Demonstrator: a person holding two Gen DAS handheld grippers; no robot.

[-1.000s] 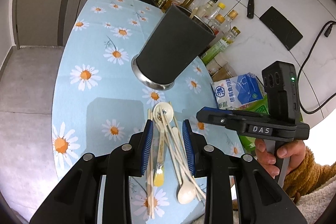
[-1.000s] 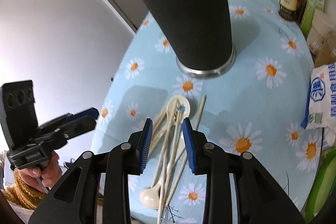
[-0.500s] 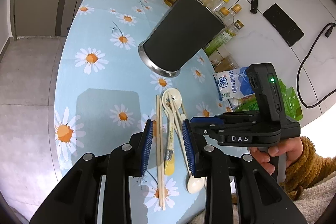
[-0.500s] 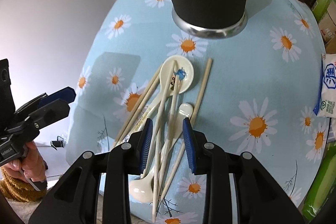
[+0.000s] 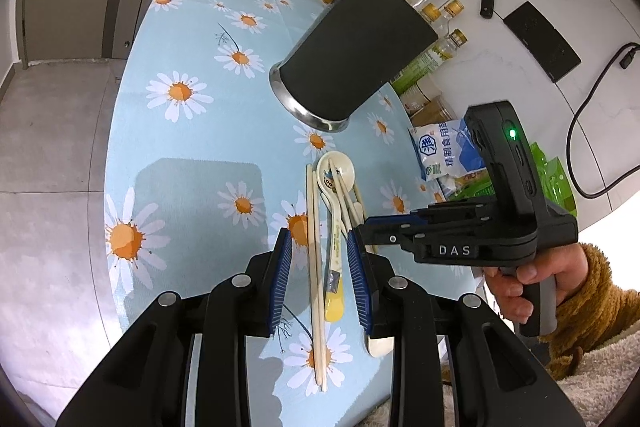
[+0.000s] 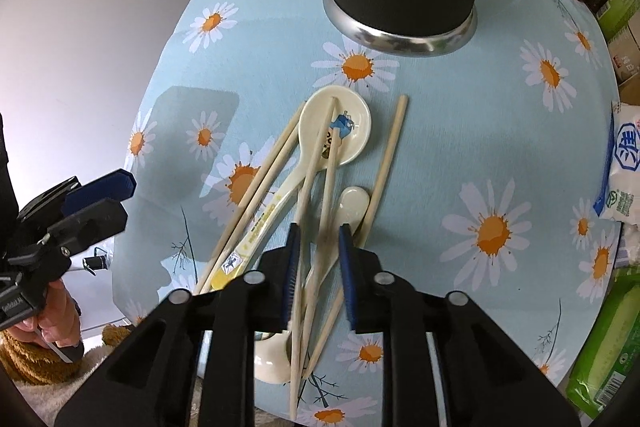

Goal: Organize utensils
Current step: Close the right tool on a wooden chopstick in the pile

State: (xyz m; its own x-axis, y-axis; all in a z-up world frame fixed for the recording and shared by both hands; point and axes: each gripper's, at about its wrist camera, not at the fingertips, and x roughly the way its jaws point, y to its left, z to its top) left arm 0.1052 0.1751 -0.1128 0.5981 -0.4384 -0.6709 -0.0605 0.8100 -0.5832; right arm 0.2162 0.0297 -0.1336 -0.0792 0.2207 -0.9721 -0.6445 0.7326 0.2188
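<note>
**Utensil pile at the near table edge, both tools over it**

Right tool (image 6: 316, 231): I have its blue pads partly parted, straddling two chopsticks (image 6: 316, 163) and the handle of the small white spoon (image 6: 352, 203). Whether the pads press on anything I cannot tell.

Left tool (image 5: 318, 243): I hold it with the pads parted wider, gripping nothing, over a chopstick pair (image 5: 316, 251) and the yellow-tipped handle of the printed spoon (image 5: 335, 174).

Pile: printed spoon bowl points toward the holder, two chopsticks resting across it; one lone chopstick (image 6: 386, 163) lies just beside the small spoon, on the side toward the groceries.

Utensil holder (image 5: 356, 51): black, steel-based, upright near the table's middle, just beyond the pile.

Table (image 5: 192, 155): blue daisy-print cloth.

Far edge: bottles (image 5: 436, 15). Right edge: salt bag (image 5: 444, 151) and green packets (image 6: 604, 327).
</note>
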